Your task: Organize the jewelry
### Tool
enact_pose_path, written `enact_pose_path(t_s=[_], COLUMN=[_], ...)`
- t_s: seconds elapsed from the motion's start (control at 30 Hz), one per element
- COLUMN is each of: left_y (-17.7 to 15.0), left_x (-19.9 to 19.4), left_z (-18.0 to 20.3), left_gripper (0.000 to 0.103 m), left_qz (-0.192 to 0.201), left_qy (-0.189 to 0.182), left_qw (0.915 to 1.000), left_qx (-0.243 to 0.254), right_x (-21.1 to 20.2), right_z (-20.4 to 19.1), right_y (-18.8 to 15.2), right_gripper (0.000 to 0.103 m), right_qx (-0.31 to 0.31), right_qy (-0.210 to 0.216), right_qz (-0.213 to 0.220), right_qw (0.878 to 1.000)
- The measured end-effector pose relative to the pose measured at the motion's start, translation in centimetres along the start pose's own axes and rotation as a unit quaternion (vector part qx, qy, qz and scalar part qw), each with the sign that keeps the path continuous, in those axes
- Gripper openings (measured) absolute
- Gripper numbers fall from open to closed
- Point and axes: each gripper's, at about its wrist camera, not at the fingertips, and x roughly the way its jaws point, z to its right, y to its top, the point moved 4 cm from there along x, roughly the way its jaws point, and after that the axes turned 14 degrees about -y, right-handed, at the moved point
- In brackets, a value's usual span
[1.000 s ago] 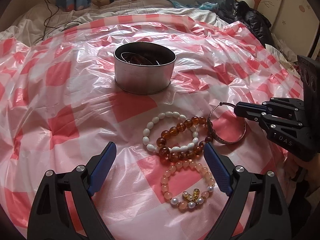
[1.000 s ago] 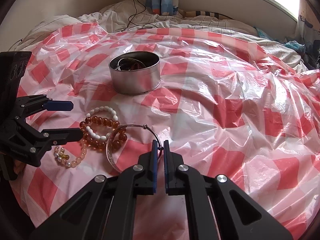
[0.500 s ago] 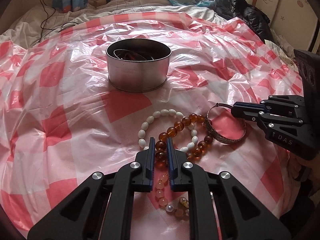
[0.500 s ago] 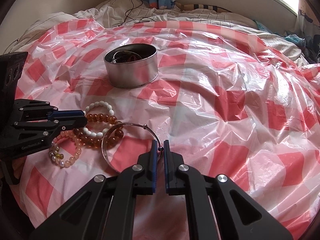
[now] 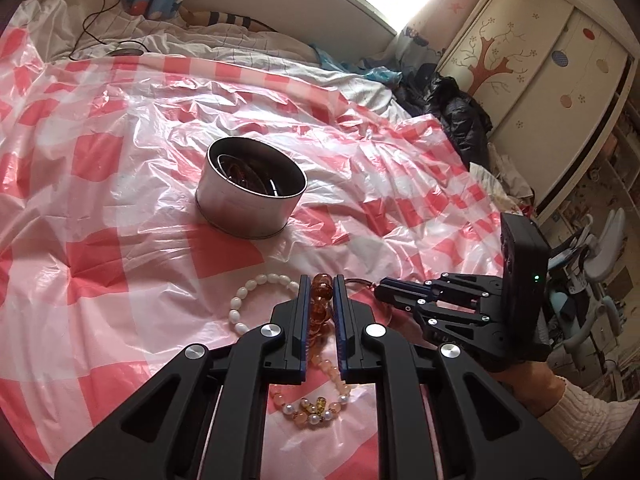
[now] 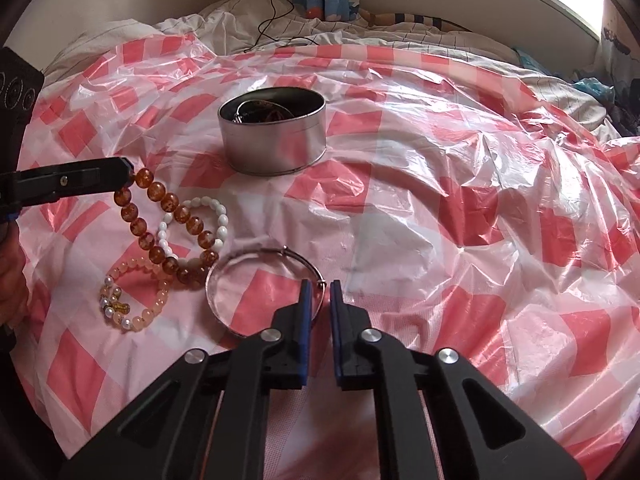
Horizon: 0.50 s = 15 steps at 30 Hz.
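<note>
Change: your left gripper (image 5: pixel 320 280), wide a second ago, now clamps the amber round-bead bracelet (image 6: pixel 160 220), lifting one end off the bed | Right gripper (image 6: pixel 318 286): narrow on thin silver bangle (image 6: pixel 256 276) | Next: round metal tin (image 5: pixel 252 192) ahead.

Bed (image 6: pixel 248 16), white rumpled bedding at top of frame, overlaid by a crinkled pink-and-white checked plastic sheet (image 6: pixel 460 184). On the sheet: round metal tin (image 6: pixel 274 146) upper centre; white bead bracelet (image 6: pixel 218 220), pink bead bracelet (image 6: pixel 136 294) and silver bangle (image 6: pixel 224 312) lower left. A dark cable (image 6: pixel 272 8) trails over the bedding, top centre.
</note>
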Motion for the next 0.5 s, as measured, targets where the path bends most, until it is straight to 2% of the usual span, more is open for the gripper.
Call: enact_pose_path(t_s=[0.2,0.33,0.43,0.47,0.5], left_y=[0.5,0.5,0.4,0.4,0.3], left_x=[-1.1,-1.2,-1.1,-1.0,-1.1], left_z=[0.0,0.0,-0.1,-0.1,0.0], left_gripper=[0.010,0.010,0.010,0.010,0.010], left_qz=[0.022,0.021,0.017,0.016,0.016], left_qy=[-0.024,-0.014,-0.008,-0.008,-0.006], left_qw=[0.9994,0.9996,0.9998,0.9998,0.9998], left_qx=[-0.012,-0.010,-0.008,-0.008,-0.008], right_x=[-1.2,-0.8,-0.5,-0.5,-0.3], right_z=[2.3,2.5,2.1,1.8,1.5], right_y=[1.0,1.1,1.4,1.5,1.4], right_gripper=[0.006,0.007,0.062,0.061,0.055], right_qx=[0.077,0.090,0.088,0.081,0.071], right_qy=[0.049,0.073,0.063,0.064,0.064], right_qz=[0.022,0.007,0.012,0.013,0.009], right_qw=[0.996,0.993,0.994,0.995,0.995])
